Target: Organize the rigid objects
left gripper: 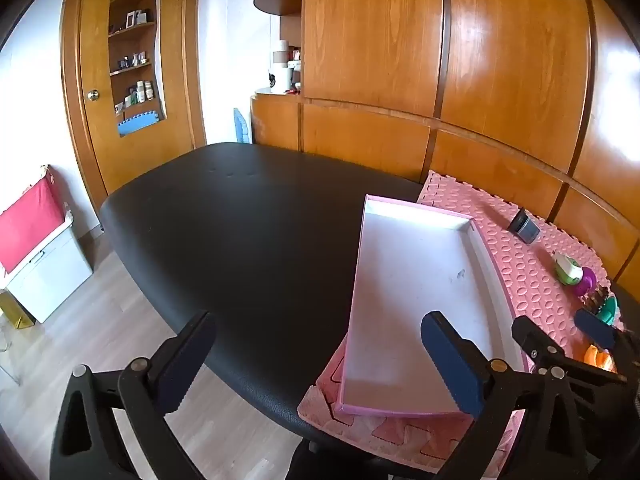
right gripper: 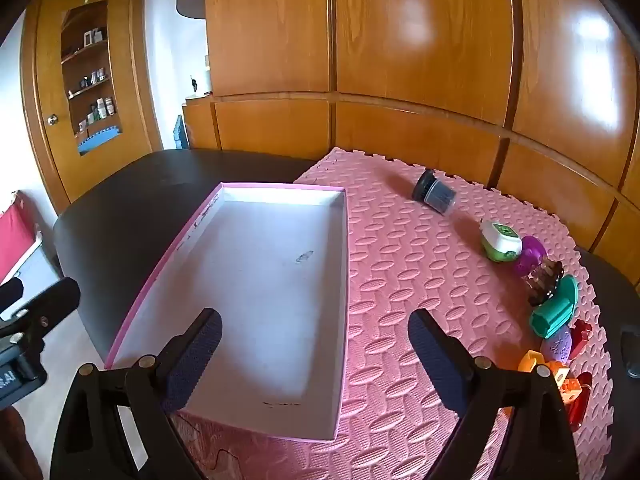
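Presently, both grippers stand with jaws spread to their widest and nothing between the pads. The left gripper (left gripper: 320,360) hovers over the near edge of the black padded table (left gripper: 240,240); its right finger overlaps the near end of the shallow rectangular pink-rimmed cardboard tray with a white floor (left gripper: 416,280), without visible contact. The right gripper (right gripper: 316,356) is tilted downward over the pink interlocking foam mat (right gripper: 400,272), its left finger above the tray's near right corner and its right finger above bare mat.

The tray (right gripper: 256,280) lies ahead and to the left of the right gripper, partly on the mat and partly on the table. It holds no objects; faint marks show on its floor.

The objects for sorting lie on the mat to the right of the right gripper, apart from the tray:
- a dark cylindrical jar with a black lid (right gripper: 435,192), on its side, farthest ahead;
- a green-and-white rounded plastic case (right gripper: 500,245), nearer;
- a purple round plastic piece (right gripper: 534,254), touching the case;
- a dark brown claw hair clip (right gripper: 542,280);
- a teal plastic toy piece (right gripper: 554,312);
- a cluster of red, orange and lilac plastic pieces (right gripper: 568,364), just beside the right finger; individual items there cannot be told apart.
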`<state>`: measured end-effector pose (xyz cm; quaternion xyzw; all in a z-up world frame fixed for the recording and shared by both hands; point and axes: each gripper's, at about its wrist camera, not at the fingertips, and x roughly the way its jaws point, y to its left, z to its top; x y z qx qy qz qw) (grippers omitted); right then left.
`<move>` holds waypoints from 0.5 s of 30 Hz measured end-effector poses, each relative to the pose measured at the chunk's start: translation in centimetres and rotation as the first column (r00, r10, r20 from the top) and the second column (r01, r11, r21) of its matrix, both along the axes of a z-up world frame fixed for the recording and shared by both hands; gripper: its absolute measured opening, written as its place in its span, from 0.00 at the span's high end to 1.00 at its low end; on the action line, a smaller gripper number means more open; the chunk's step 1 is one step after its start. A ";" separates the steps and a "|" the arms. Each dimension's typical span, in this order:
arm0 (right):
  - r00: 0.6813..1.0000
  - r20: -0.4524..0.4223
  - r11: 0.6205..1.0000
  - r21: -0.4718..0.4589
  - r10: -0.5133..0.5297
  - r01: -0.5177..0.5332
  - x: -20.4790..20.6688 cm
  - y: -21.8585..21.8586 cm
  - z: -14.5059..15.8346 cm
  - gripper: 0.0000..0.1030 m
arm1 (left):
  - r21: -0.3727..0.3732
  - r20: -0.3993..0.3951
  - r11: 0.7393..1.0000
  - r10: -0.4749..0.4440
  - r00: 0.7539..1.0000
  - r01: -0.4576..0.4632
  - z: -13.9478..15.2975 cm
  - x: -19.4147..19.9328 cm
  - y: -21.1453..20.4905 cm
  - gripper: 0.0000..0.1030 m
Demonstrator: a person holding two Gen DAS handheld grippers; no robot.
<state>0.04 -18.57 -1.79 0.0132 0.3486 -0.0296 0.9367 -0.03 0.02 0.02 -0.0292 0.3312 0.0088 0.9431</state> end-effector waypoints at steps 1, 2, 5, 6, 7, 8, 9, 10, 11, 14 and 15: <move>1.000 0.000 1.000 0.000 -0.002 0.002 0.0 0.1 -0.2 0.07 | 0.001 0.003 1.000 -0.001 1.000 0.001 0.0 -0.1 0.0 0.00; 1.000 0.011 1.000 0.029 0.005 -0.005 -0.1 -0.1 -0.3 0.07 | 0.003 0.008 1.000 -0.003 1.000 0.003 0.1 -0.2 0.1 0.00; 1.000 -0.006 0.999 0.032 0.019 -0.018 -0.1 -0.1 -0.8 0.07 | 0.008 0.002 1.000 -0.002 1.000 0.002 -0.4 -0.4 0.4 0.00; 1.000 -0.008 0.999 0.027 0.021 -0.021 0.1 0.3 0.2 0.07 | 0.012 -0.011 1.000 0.000 1.000 0.000 -0.5 -0.1 0.1 0.00; 1.000 -0.011 1.000 0.023 0.021 -0.021 0.1 0.3 0.2 0.07 | 0.016 -0.013 1.000 0.002 1.000 -0.002 -0.5 -0.1 0.0 0.00; 1.000 -0.010 1.000 0.021 0.021 -0.021 -0.1 0.4 0.2 0.07 | 0.022 -0.008 1.000 0.004 1.000 -0.004 -0.6 -0.2 -0.1 0.00; 1.000 -0.013 1.000 0.020 0.022 -0.021 0.0 0.4 0.2 0.07 | 0.022 -0.011 1.000 0.004 1.000 -0.004 -0.8 -0.2 0.0 0.00; 1.000 -0.015 1.000 0.019 0.023 -0.022 0.0 0.5 0.6 0.07 | 0.022 -0.011 1.000 0.004 1.000 -0.004 -0.9 -0.3 0.1 0.00; 1.000 -0.012 1.000 0.011 0.017 -0.017 -0.1 0.8 0.2 0.07 | 0.024 -0.012 1.000 0.005 1.000 -0.005 -0.9 -0.3 0.1 0.00; 1.000 -0.004 1.000 0.012 0.016 -0.016 -0.2 0.5 0.0 0.07 | 0.031 -0.021 1.000 0.004 1.000 -0.003 -0.8 0.0 0.0 0.00; 1.000 -0.005 1.000 0.013 0.016 -0.015 -0.2 0.4 0.1 0.07 | 0.031 -0.021 1.000 0.003 1.000 -0.002 -0.8 0.0 0.0 0.00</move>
